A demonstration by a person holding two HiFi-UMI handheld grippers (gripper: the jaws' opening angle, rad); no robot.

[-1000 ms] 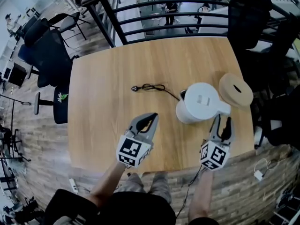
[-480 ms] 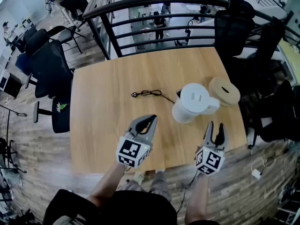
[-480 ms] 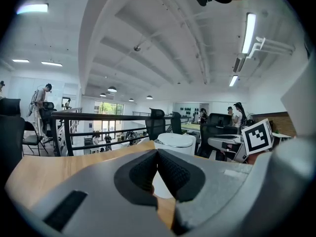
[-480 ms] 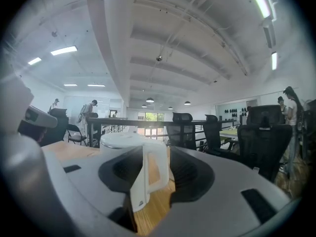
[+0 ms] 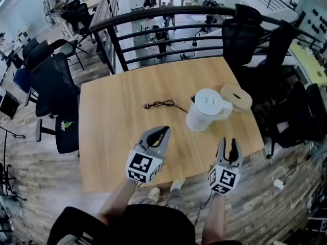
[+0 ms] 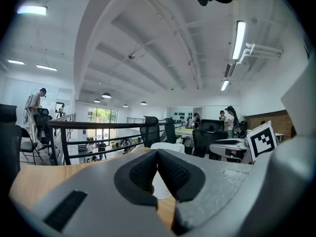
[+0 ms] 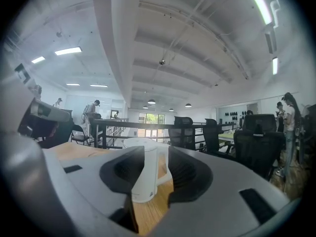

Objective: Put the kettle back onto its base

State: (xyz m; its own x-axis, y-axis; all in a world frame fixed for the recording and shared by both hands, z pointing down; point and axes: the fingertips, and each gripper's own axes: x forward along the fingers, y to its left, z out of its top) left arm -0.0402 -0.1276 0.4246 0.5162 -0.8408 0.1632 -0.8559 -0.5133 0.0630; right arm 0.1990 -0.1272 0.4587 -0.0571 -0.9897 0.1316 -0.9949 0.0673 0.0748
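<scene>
Though empty (closing), gripper (image 5: 228,142) near kettle (image 5: 204,109)

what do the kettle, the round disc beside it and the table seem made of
Kettle: white, smooth, matte with a soft sheen, likely plastic. Round disc: pale tan, dull, possibly wood or cork; too small to tell. Table: light wood or wood-look laminate, streaky grain showing, satin finish.

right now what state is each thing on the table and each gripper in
kettle: upright, lid shut, ungripped
power cord: unplugged, plug end lying loose
wooden disc: lying flat beside kettle
left gripper: shut, empty
right gripper: open, jaws closing, empty
</scene>
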